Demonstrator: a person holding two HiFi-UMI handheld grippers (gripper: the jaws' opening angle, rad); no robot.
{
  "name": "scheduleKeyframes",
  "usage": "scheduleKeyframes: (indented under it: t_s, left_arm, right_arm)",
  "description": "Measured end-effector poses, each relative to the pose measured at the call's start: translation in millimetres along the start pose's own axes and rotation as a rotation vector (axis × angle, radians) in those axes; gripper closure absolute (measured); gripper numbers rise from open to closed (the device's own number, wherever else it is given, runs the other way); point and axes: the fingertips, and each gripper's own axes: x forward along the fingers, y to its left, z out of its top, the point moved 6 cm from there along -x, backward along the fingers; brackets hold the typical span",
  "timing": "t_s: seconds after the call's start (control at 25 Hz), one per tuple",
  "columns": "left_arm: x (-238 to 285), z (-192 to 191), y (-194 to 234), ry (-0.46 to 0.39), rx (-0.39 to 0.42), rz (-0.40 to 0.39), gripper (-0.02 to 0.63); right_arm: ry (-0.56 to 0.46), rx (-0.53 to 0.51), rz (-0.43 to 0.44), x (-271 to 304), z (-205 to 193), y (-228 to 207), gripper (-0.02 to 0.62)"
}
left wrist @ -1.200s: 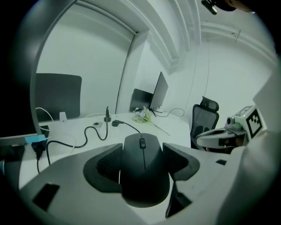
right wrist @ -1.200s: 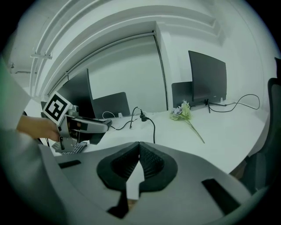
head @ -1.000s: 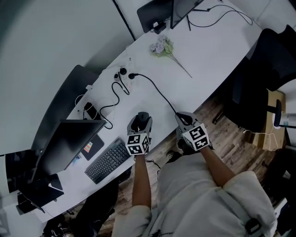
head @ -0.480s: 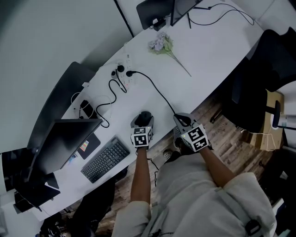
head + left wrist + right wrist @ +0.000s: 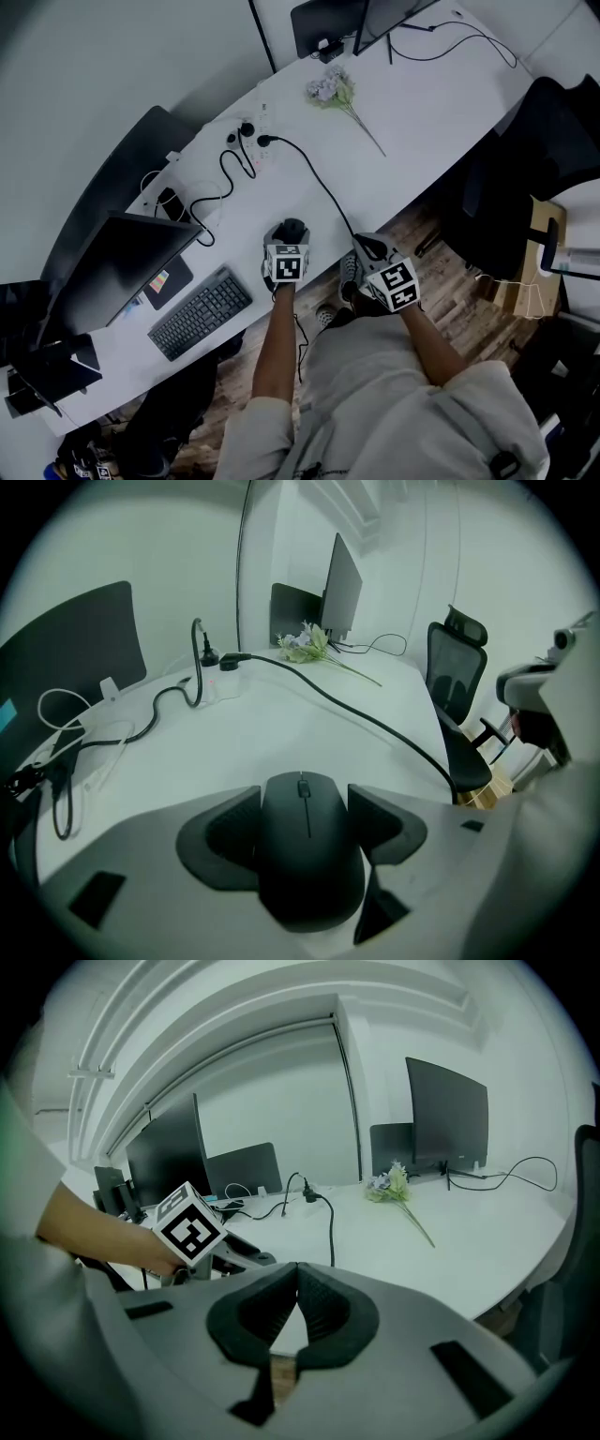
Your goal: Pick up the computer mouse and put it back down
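left claw (image 5: 305,803) is clamped on the computer mouse (image 5: 309,864), both pads pressed on its flanks, mouse nose pointing away from the camera; in the head view the mouse sits just right of the keyboard (image 5: 200,314), slightly further up the tabletop (image 5: 422,103) than the keyboard's right end and close to the front edge. vs a second ago: left claw has come down, its marker cube (image 5: 286,263) looked bigger and nearer the head camera then, now it's smaller and lower toward the tabletop; mouse went down with it, grip unchanged. can't tell from either view whether the mouse underside already touches the tabletop, though white surface shows close around it in the left gripper view. right claw (image 5: 296,1290) has its pads together with nothing between them, hanging at the front edge well right of the keyboard, beyond the mouse and apart from the left claw; same place and same closed state as a second ago. black cable (image 5: 319,183) runs from a plug up and right of the keyboard down toward the right claw, not shifted. flowers (image 5: 335,91) lie far up-right of the keyboard, monitor (image 5: 112,272) stands just up-left of the keyboard, both as before; the whole head view has slid a little, that's the camera, not the things
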Motion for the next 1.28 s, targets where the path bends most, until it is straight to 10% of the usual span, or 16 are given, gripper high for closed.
scheduleKeyframes:
  t_s: [1.04, 1.28]
  left_arm:
    - [-225.6, -28.3, -20.3, -0.53, -0.226, 0.029, 0.325]
    - [-249.9, -47.0, -18.4, -0.583, -0.248, 0.052, 0.439]
  right_arm:
    - [-0.057, -0.008, 0.056, -33.0, -18.1, 102.2, 0.588]
    - [-0.069, -0.012, 0.061, -38.0, -23.0, 122.1, 0.588]
